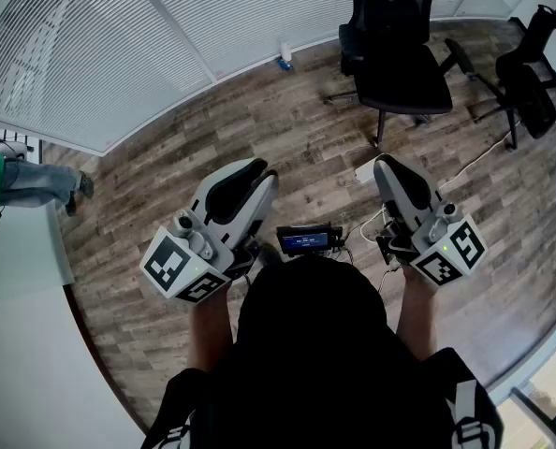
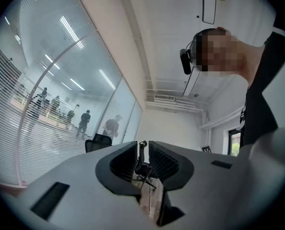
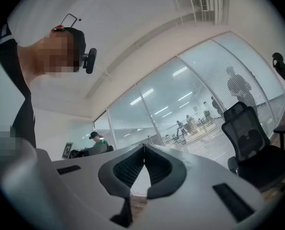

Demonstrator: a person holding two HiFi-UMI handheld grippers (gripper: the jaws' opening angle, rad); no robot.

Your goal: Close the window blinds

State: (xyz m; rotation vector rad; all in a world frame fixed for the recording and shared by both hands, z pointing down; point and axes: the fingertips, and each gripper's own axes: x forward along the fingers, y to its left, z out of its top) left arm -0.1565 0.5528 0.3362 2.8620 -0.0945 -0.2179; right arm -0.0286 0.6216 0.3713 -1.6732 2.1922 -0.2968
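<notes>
White slatted blinds (image 1: 119, 45) hang along the curved glass wall at the top left of the head view. People in the room beyond show through the slats (image 2: 17, 128) in the left gripper view, and through the blinds (image 3: 205, 143) in the right gripper view. Both grippers are held low in front of the person's body, over the wood floor and well short of the blinds. My left gripper (image 1: 250, 171) (image 2: 143, 144) is shut with nothing in it. My right gripper (image 1: 386, 162) (image 3: 144, 147) is shut too, its tips touching, and it holds nothing.
A black office chair (image 1: 395, 73) (image 3: 250, 143) stands ahead to the right, and a second chair (image 1: 531, 82) at the far right. A white adapter (image 1: 365, 171) with its cable lies on the floor. A small white object (image 1: 285, 54) sits by the glass. A white partition (image 1: 16, 344) runs along the left.
</notes>
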